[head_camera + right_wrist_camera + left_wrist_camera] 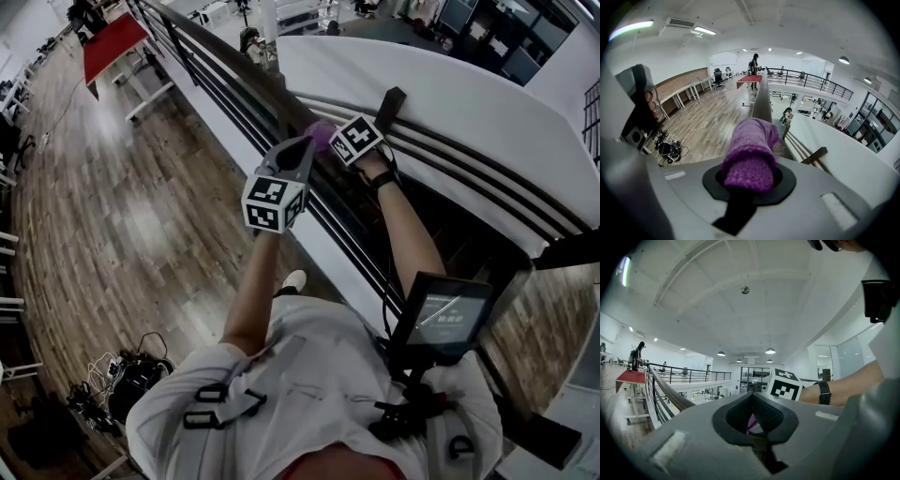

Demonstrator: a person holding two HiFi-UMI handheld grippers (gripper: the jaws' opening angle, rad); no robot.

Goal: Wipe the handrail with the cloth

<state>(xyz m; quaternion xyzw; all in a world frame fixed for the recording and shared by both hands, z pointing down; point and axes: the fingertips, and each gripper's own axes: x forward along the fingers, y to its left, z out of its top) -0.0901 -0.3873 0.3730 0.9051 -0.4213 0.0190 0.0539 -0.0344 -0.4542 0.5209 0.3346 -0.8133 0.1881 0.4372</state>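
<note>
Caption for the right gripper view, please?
Right tool shut on a purple knitted cloth, pointing along the handrail.

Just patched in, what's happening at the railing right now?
A person stands at a mezzanine handrail with a gripper in each hand. The right gripper is clamped on a purple knit cloth, which bulges out past its jaws above the rail. The left gripper meets it tip to tip, jaws closed with a sliver of the same cloth showing between them. Both sit at the top of the handrail, apparently placed for wiping.
</note>
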